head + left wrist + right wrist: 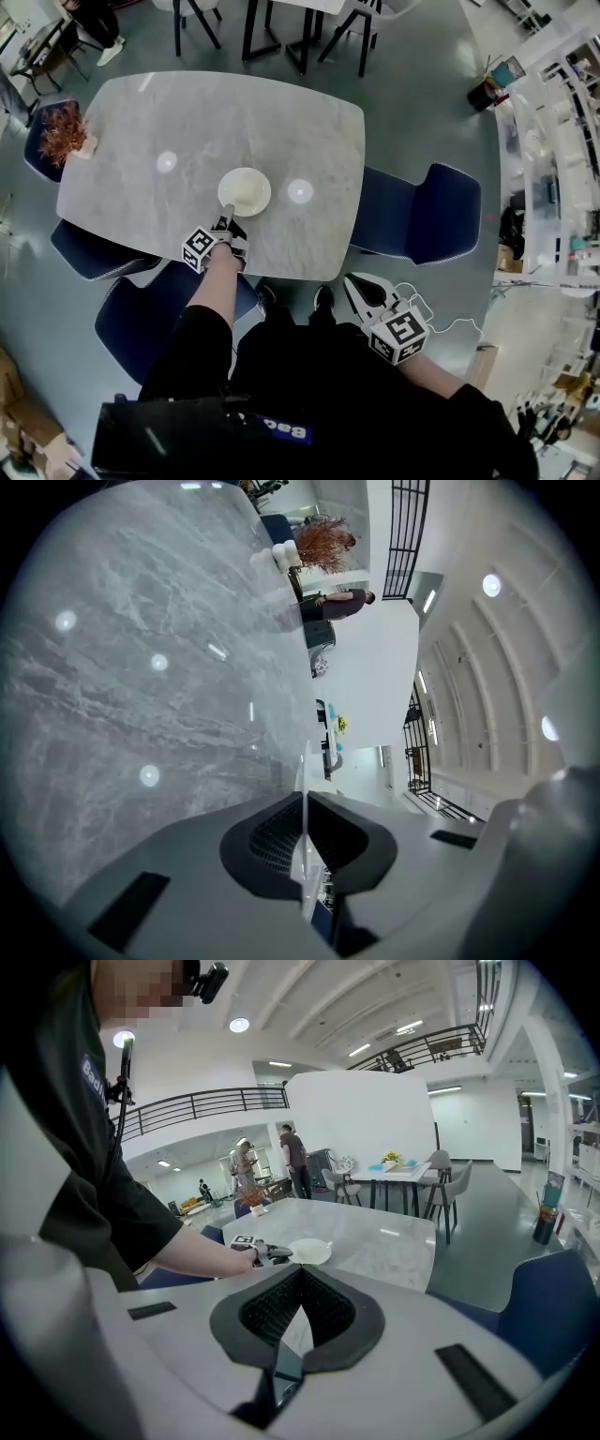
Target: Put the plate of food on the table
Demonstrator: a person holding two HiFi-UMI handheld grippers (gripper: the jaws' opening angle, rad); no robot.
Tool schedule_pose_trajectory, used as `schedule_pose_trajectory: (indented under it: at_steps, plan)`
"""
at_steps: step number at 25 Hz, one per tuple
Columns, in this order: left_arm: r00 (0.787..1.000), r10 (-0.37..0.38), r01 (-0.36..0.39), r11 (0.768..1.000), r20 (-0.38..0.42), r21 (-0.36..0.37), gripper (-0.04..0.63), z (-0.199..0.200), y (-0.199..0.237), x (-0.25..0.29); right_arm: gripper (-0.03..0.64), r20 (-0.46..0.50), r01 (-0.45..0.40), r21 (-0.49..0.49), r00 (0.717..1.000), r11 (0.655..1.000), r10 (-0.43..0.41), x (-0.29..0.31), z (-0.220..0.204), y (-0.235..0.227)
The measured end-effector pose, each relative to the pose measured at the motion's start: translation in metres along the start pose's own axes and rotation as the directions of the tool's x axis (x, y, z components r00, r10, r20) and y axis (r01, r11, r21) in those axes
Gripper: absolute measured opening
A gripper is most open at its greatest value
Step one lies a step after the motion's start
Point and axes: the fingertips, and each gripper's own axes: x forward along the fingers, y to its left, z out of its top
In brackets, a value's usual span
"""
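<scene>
A cream-white plate [246,190] rests flat on the grey marble table [141,122], near its front edge. No food on it can be made out. My left gripper [226,221] is shut on the plate's near rim. In the left gripper view the rim [303,775] shows edge-on as a thin white line pinched between the dark pads of the left gripper [304,810]. My right gripper [356,286] hangs off the table by the person's legs, shut and empty. The right gripper view looks past the right gripper [300,1275] at the plate [310,1252] and the left gripper [270,1254].
A vase of dried red twigs [64,133] stands at the table's left end. Blue chairs flank the table at the right [424,212] and near left [139,317]. Another table with dark-legged chairs [281,28] is beyond. Two people [292,1159] stand far off.
</scene>
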Motion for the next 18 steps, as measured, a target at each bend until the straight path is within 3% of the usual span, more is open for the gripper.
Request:
schedule_pose_trajectory:
  at_steps: [18]
  plan:
    - [0.997, 0.076, -0.076, 0.996, 0.000, 0.053, 0.017, 0.007, 0.017, 0.020, 0.011, -0.016, 0.016, 0.031, 1.000, 0.999, -0.016, 0.001, -0.014, -0.014]
